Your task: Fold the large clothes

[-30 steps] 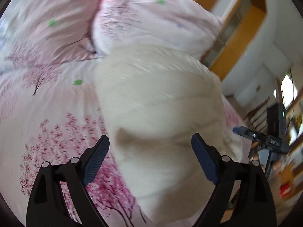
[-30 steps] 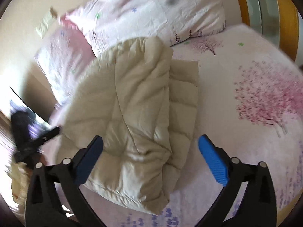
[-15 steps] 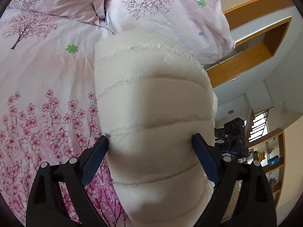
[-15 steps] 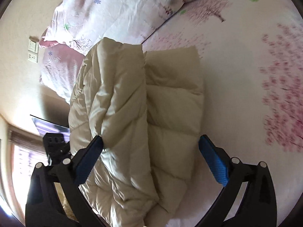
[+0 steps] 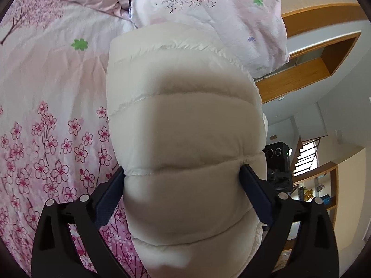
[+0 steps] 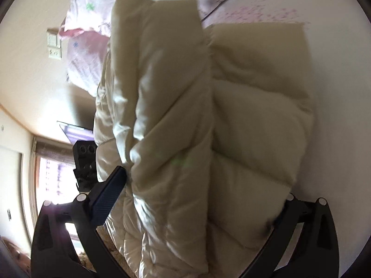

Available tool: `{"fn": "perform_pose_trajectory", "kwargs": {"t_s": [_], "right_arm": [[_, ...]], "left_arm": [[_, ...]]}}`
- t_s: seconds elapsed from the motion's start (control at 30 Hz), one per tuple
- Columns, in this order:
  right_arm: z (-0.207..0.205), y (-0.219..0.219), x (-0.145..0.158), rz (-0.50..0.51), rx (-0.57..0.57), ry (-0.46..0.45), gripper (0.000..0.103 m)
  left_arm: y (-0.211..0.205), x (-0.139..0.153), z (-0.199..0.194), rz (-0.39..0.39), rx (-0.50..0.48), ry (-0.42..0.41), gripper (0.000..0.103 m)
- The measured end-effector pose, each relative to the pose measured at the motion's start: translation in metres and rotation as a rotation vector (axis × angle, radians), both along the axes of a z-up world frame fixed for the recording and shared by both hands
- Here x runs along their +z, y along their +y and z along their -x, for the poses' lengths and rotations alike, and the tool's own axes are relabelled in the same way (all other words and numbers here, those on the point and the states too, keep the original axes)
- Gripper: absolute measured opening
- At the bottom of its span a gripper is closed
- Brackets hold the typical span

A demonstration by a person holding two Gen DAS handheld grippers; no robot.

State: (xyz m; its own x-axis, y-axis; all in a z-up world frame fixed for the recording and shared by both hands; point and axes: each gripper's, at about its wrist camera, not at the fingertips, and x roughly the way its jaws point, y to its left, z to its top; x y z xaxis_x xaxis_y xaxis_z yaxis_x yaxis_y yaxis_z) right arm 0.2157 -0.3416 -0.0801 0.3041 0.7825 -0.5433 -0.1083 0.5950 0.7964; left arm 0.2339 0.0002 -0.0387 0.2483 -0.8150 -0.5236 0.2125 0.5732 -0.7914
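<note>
L gripper: jaws have just been opening wider and now stand about as wide as they go, w/ the cream quilted puffer jacket bulging up between them; its padded sides touch both blue pads, but whether the pads actually clamp it or it just fills the gap can't be told. In the L wrist view the jacket is a thick folded roll w/ horizontal stitched channels, running from the bottom edge up toward a pillow in pink tree-print fabric. It lies on a bedsheet printed w/ pink blossoms and a green flower, which spreads out to the L of the roll. R of the roll, past the bed edge, a black camera unit of the other gripper shows, w/ wooden-framed walls, a stair rail and shelves beyond. R gripper: jaws spread wide; the L pad sits at the jacket's edge, the R pad is hidden under the fabric, so a grip can't be confirmed either way. In the R wrist view the jacket shows as two layers: a flatter quilted panel lying on the pale sheet to the R, and a taller folded-over panel along its L side, shiny where light hits. Behind it is the pillow, blurred; a wall switch plate on the L wall; lower L a bright window and the other gripper's black unit.
</note>
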Motion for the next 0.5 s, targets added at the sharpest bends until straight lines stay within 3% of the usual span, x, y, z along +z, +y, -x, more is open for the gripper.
{"fn": "perform_pose_trajectory", "kwargs": {"t_s": [0.17, 0.33, 0.5], "right_arm": [[-0.006, 0.017, 0.004, 0.024, 0.043, -0.014, 0.1], [-0.007, 0.023, -0.006, -0.126, 0.059, 0.025, 0.055], [0.001, 0.029, 0.005, -0.156, 0.055, -0.022, 0.033]], "left_arm": [[0.003, -0.008, 0.002, 0.05, 0.0, 0.027, 0.097], [0.006, -0.009, 0.008, 0.069, -0.012, 0.018, 0.088], [0.012, -0.001, 0.015, 0.089, -0.016, -0.024, 0.062]]}}
